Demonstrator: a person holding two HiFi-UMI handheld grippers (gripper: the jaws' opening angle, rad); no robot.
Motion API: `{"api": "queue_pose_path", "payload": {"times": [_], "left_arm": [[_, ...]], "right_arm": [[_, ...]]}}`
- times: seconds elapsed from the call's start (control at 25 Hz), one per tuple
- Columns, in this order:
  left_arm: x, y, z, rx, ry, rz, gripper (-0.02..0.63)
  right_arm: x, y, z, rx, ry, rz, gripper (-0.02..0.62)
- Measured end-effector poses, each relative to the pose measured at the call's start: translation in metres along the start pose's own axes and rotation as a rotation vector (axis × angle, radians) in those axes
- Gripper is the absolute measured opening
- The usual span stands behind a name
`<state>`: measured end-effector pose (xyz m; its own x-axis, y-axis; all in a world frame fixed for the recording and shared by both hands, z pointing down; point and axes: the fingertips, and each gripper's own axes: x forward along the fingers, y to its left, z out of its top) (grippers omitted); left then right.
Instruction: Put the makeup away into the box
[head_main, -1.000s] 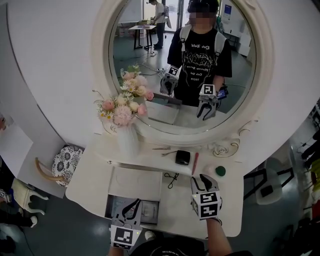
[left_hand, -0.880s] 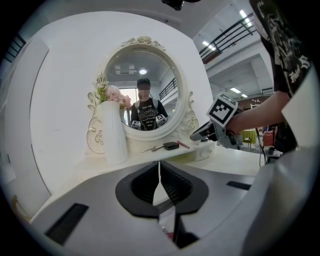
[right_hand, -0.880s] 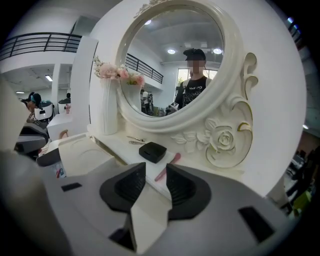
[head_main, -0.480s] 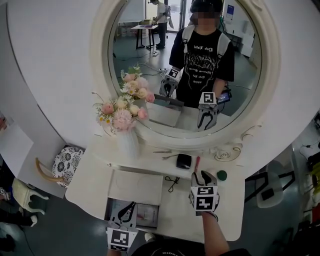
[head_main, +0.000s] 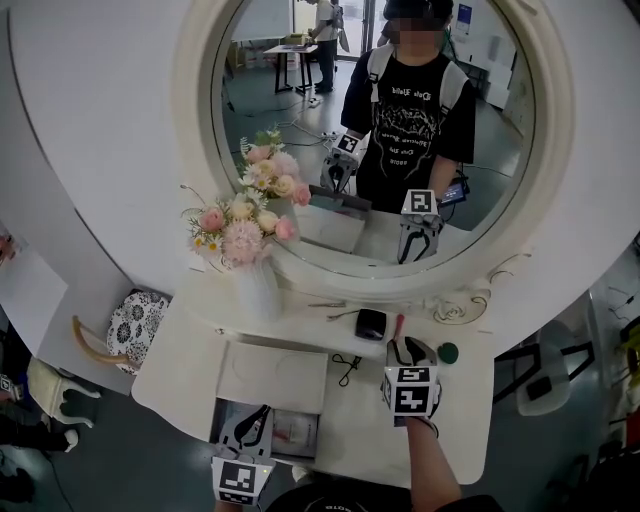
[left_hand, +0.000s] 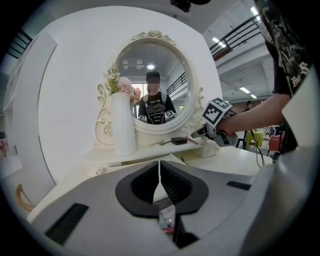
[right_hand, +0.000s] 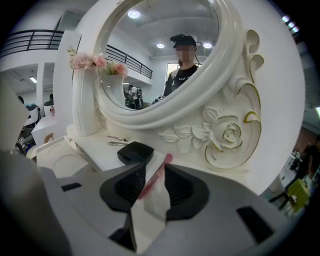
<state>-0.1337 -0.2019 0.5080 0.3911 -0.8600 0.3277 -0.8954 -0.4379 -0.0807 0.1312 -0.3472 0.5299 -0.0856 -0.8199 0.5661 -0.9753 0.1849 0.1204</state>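
A pink-red makeup pencil (right_hand: 156, 175) lies on the vanity's shelf, pointing at the mirror frame. My right gripper (right_hand: 152, 172) is open with its jaws on either side of the pencil. In the head view, that gripper (head_main: 405, 346) sits at the near end of the pencil (head_main: 397, 326). A black compact (head_main: 370, 323) lies just left of it. The open box (head_main: 222, 412) sits at the table's front left with small items inside. My left gripper (head_main: 255, 414) hovers over it, and its jaws (left_hand: 159, 167) are shut with nothing held.
A green round jar (head_main: 447, 352) stands right of the pencil. Hairpins (head_main: 325, 306) lie left of the compact. A black looped tool (head_main: 345, 361) rests on the table beside the white lid (head_main: 272, 376). A white vase of pink flowers (head_main: 255, 282) stands at the shelf's left.
My right gripper has moved forward to the shelf, and its jaws now straddle the pencil. The left gripper has stayed over the box, drifting slightly nearer to me.
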Motion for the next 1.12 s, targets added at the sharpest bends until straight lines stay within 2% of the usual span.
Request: {"api": "queue_pose_path", "payload": {"times": [0.36,0.64,0.84,1.12], "left_arm": [[0.003,0.000,-0.009,-0.026,0.024,-0.005,0.023],[0.004,0.005,-0.013,-0.011,0.042,-0.006,0.023],[0.003,0.015,-0.015,-0.050,0.042,0.024,0.023],[0.006,0.019,-0.016,-0.078,0.041,0.024,0.023]], "right_arm": [[0.015,-0.004,-0.001,-0.023,0.032,0.000,0.123],[0.023,-0.009,0.000,-0.010,0.054,-0.012,0.123],[0.029,-0.011,0.001,-0.022,0.075,0.001,0.123],[0.037,-0.013,0.000,-0.018,0.103,0.004,0.123]]}}
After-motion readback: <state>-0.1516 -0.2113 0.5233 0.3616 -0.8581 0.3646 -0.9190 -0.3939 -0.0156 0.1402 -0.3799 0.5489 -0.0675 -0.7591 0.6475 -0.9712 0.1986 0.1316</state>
